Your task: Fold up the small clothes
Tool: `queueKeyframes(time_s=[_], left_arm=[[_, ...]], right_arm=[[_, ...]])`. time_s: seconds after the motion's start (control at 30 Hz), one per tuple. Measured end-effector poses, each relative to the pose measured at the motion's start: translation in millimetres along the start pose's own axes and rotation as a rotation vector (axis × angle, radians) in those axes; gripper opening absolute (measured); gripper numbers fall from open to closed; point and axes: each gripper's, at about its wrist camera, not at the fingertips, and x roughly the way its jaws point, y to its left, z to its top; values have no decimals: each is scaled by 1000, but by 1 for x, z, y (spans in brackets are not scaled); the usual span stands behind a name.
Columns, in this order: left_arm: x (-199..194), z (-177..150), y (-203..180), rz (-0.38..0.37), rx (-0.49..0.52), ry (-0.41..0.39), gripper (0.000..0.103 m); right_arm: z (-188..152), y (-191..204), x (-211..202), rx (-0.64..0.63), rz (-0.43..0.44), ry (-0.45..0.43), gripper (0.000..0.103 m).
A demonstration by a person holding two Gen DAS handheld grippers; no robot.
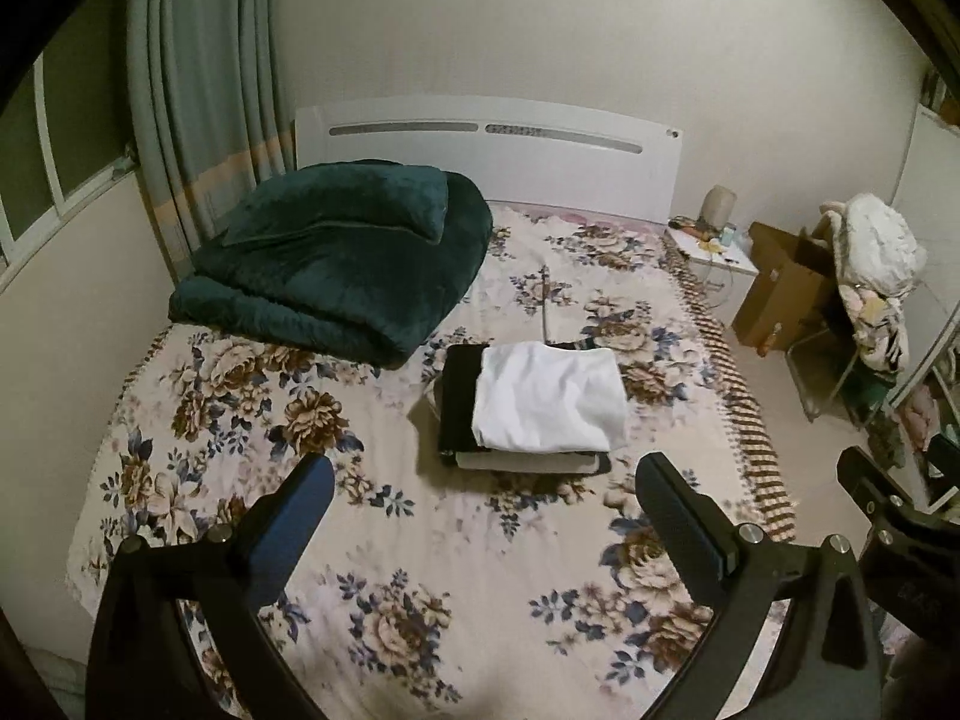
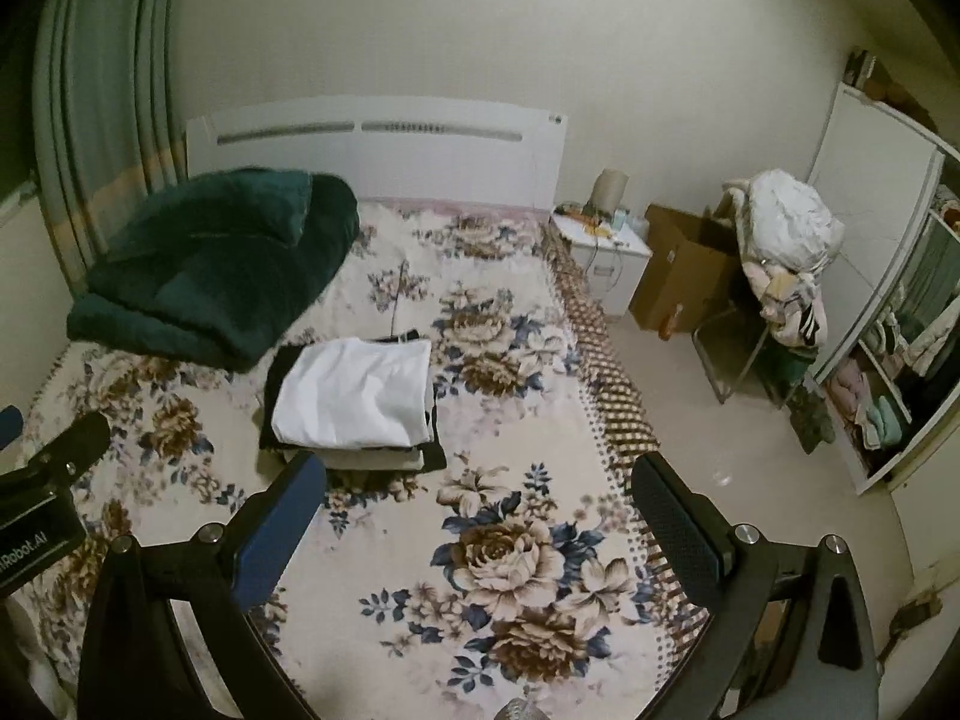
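A folded stack of clothes (image 1: 531,405) is seen on the bed (image 1: 420,540), at 12 o'clock from the left gripper (image 1: 483,474); both grippers' jaws are held apart, empty, the right gripper (image 2: 480,474) finding it at 11 o'clock.

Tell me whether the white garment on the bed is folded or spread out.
Folded: the white cotton garment lies as a neat rectangle atop a stack of dark folded clothes on the floral bedspread.

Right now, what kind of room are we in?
A bedroom, most likely. There is a big bed with a flowery cream bedspread and white headboard, a folded dark green quilt on it, and an open white wardrobe with clothes.
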Motion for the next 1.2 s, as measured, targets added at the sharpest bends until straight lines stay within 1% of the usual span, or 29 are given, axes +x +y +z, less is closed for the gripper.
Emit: queueKeyframes(time_s=[0.2,0.4,0.5,0.7,0.9,1.0,1.2], left_arm=[[-47,-5,2,3,15,-37,103],[-74,-12,-2,7,46,-45,103],[-85,-15,-3,-6,47,-50,103],[-99,-17,-4,-5,44,-64,103],[-109,-19,-5,14,45,-86,103],[-113,-20,-6,24,40,-94,103],[-116,-18,-5,30,35,-110,103]], right_arm=[[-3,-15,-66,19,16,-58,103],[-3,-22,-111,29,28,-88,103],[-7,-25,-129,33,39,-92,103],[-15,-30,-150,31,47,-98,103],[-14,-29,-157,35,57,-102,103],[-8,-29,-156,28,64,-103,103],[-5,-29,-156,33,72,-107,103]])
